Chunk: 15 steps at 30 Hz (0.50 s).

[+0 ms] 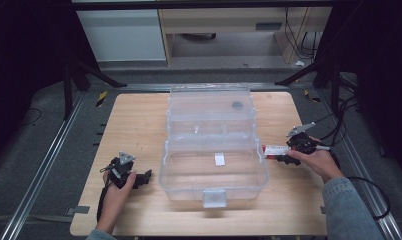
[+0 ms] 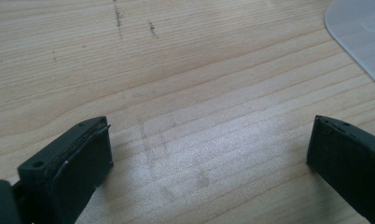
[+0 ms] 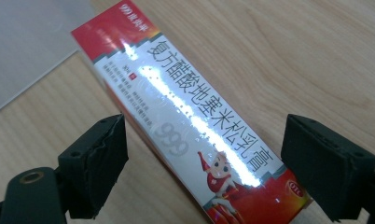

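A long red and white carton (image 3: 185,107) printed with Chinese characters and a cartoon figure lies flat on the wooden table (image 1: 139,120). In the high view the carton (image 1: 275,150) sits just right of the clear plastic box (image 1: 261,170). My right gripper (image 3: 206,154) straddles it, with a jaw on each side and a gap between each pad and the carton, so it is open. In the high view the right gripper (image 1: 288,152) points left toward the box. My left gripper (image 1: 146,178) rests left of the box. Its jaws (image 2: 209,149) stand wide over bare wood.
The clear plastic box stands open in the middle of the table, its lid (image 1: 209,107) tilted back and a latch (image 1: 214,198) at the front. A corner of the box (image 2: 363,37) shows in the left gripper view. Cables (image 1: 339,125) trail off the table's right side.
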Each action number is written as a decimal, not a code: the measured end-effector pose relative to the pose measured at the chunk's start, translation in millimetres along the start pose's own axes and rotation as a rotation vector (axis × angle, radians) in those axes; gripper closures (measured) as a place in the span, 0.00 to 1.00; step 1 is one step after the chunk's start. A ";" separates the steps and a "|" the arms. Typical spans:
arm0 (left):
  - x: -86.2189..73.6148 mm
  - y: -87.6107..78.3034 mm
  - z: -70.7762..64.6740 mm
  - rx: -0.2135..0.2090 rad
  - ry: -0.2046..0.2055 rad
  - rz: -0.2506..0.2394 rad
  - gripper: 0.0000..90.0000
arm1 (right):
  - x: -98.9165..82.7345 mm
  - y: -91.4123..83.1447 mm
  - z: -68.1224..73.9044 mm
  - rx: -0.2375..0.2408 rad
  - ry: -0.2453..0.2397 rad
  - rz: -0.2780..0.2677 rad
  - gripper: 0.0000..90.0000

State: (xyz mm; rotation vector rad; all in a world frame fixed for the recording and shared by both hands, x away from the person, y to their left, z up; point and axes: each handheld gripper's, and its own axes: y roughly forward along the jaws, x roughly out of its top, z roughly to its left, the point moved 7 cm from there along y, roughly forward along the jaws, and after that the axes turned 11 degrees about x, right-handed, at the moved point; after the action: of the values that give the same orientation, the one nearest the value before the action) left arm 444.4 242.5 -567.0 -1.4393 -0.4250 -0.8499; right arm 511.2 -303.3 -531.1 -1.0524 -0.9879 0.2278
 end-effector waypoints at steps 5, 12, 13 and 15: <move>0.0 0.0 0.0 0.000 0.000 0.000 0.00 | -5.9 -5.4 11.3 -0.002 -0.006 0.029 0.25; -0.1 -0.1 -0.3 -0.002 0.003 -0.001 0.00 | -22.3 -14.7 25.0 -0.022 -0.012 0.080 0.49; -0.1 -0.1 -0.3 -0.003 0.003 -0.001 0.00 | -24.5 -16.0 26.2 -0.027 -0.009 0.086 0.52; -0.1 -0.2 -0.3 -0.003 0.003 -0.001 0.00 | -27.8 -19.3 27.5 -0.038 0.008 0.086 0.55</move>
State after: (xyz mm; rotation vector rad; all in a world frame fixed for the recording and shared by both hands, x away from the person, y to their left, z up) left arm 444.2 242.2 -567.0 -1.4404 -0.4226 -0.8534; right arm 468.7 -312.5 -527.7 -1.1313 -0.9444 0.2756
